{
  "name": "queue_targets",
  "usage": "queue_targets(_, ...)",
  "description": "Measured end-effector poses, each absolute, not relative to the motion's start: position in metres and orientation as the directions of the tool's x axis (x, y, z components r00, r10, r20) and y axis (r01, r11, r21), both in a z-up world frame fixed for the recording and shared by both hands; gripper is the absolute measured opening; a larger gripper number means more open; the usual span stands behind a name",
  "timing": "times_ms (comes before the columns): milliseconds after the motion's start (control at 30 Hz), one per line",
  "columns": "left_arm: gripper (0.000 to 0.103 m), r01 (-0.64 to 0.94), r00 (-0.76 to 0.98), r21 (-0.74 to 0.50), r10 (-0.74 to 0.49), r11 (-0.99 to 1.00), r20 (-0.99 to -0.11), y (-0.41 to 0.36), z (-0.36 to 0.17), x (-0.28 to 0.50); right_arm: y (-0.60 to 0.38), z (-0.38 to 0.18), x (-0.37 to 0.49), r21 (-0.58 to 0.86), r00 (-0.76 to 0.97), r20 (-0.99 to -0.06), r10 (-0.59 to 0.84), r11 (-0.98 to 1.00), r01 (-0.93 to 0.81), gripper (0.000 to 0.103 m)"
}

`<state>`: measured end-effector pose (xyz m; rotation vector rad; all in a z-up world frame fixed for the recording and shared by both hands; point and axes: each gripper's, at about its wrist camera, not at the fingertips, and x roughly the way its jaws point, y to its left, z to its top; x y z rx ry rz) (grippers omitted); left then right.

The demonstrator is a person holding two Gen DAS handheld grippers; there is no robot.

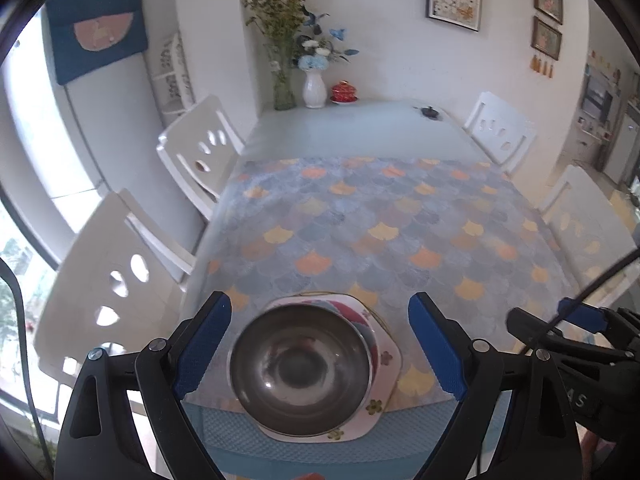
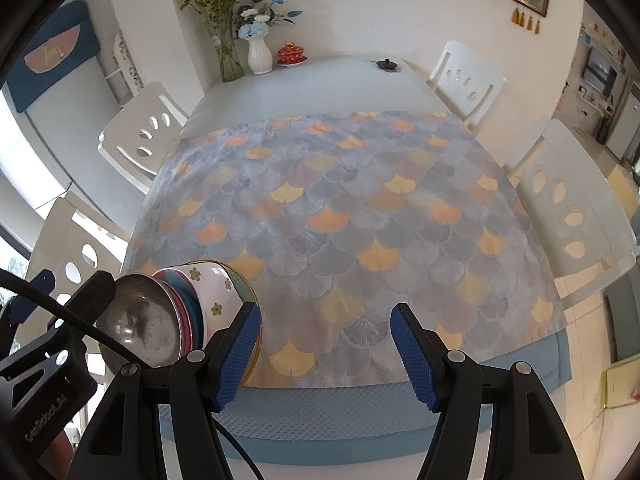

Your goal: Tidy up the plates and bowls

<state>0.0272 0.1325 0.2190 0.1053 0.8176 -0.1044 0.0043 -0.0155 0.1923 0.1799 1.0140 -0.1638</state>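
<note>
Under the steel bowl [image 1: 301, 364], the stacked dishes [image 1: 380, 354] are mostly hidden.

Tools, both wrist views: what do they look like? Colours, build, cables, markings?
Both match: the left tool and right tool have glossy black linkage arms with silver pivot screws and ribbed blue fingertips. A thin black cable crosses the left tool's body, which carries white lettering, too blurred to read.
</note>
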Motion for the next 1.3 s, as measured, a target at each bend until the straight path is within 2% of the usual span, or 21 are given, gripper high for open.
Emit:
queue_targets(167, 0.09, 0.068, 0.682, 0.041, -0.017, 0.997, -0.731, 0.122, 0.226, 0.027, -0.028, 0.198, 0.003, 0.074, 0.537, -0.843, -0.031, 0.982, 0.172, 0.065)
queue_targets(333, 0.09, 0.067, 0.663, 0.052, -0.005, 0.996, -0.749, 0.089, 0.227, 0.022, -0.055, 0.203, -0.002, 0.079, 0.528, -0.849, -0.018, 0.984, 0.159, 0.065)
queue_targets(567, 0.09, 0.031, 0.607, 0.048, 0.019, 0.998, -0.795, 0.059, 0.217, 0.015, -0.087, 0.202, -0.007, 0.079, 0.51, -0.86, -0.004, 0.987, 0.141, 0.065)
queue_targets(1100, 0.09, -0.035, 0.611, 0.066, 0.074, 0.997, -0.788, 0.06, 0.229, 0.007, -0.104, 0.211, -0.003, 0.097, 0.527, -0.85, 0.018, 0.988, 0.124, 0.065)
queue_targets(1300, 0.09, -0.033, 0.657, 0.113, 0.107, 0.993, -0.746, 0.053, 0.23, 0.003, -0.106, 0.207, -0.005, 0.087, 0.519, -0.855, 0.008, 0.988, 0.127, 0.065)
